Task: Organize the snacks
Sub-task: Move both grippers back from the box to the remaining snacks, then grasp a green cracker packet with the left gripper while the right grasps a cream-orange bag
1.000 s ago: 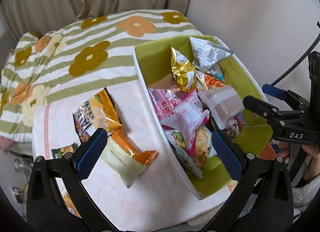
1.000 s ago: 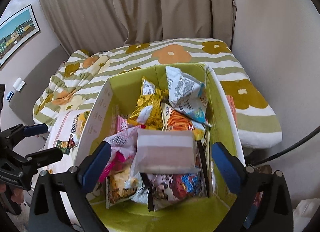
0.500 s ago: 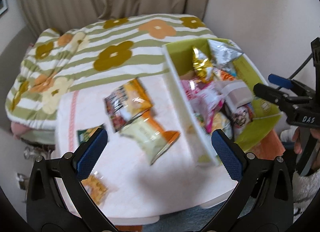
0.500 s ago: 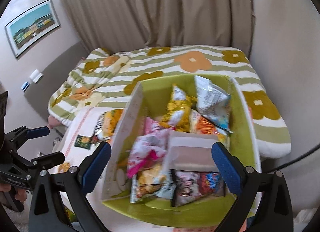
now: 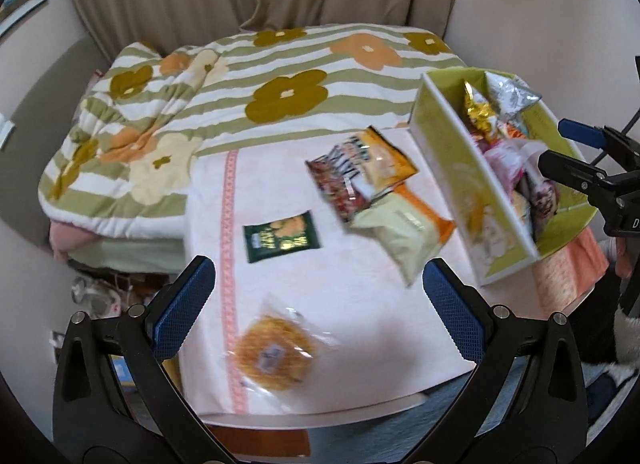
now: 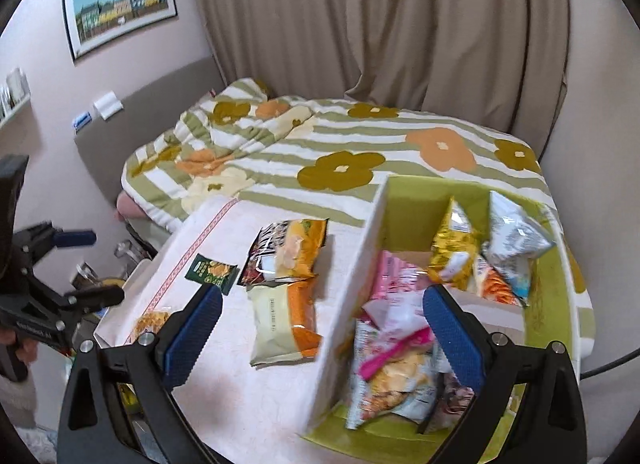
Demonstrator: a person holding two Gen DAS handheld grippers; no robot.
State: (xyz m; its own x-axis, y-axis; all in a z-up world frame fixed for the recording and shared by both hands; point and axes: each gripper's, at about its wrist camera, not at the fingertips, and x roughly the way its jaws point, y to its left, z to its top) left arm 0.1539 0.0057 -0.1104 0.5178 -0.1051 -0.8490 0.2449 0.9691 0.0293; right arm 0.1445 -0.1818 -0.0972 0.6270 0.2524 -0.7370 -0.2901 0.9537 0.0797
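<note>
On the far left, in the right wrist view, our left gripper (image 6: 86, 268) hangs off the table's edge with its jaws spread wide and nothing between them. In its own view the left gripper (image 5: 318, 306) is open above the near part of the pink cloth (image 5: 360, 304) that covers the table.

Moving right along the cloth, we see a clear-wrapped round orange snack (image 5: 274, 356) near the front edge, just beside the woven pink stripe. Beyond it lies a small dark green packet (image 5: 282, 236), flat and apart from the others. Further right, an orange and red chip bag (image 5: 362, 171) overlaps the top of a cream and orange bag (image 5: 402, 225); the two touch, and the cream one lies just beside the box wall.

Next comes the green box (image 5: 452, 155), white on the outside, standing at the right end of the table. It holds a pile of snacks: a gold packet (image 6: 454, 252) and a silver packet (image 6: 512, 240) upright at the far end, pink wrappers (image 6: 394, 304) in the middle, more bags at the near end.

Our right gripper (image 6: 322, 334) hovers over the box's left wall, one pad above the cloth and one above the box, jaws wide apart and empty. Behind everything lies a striped flower-print duvet (image 5: 248, 75).
</note>
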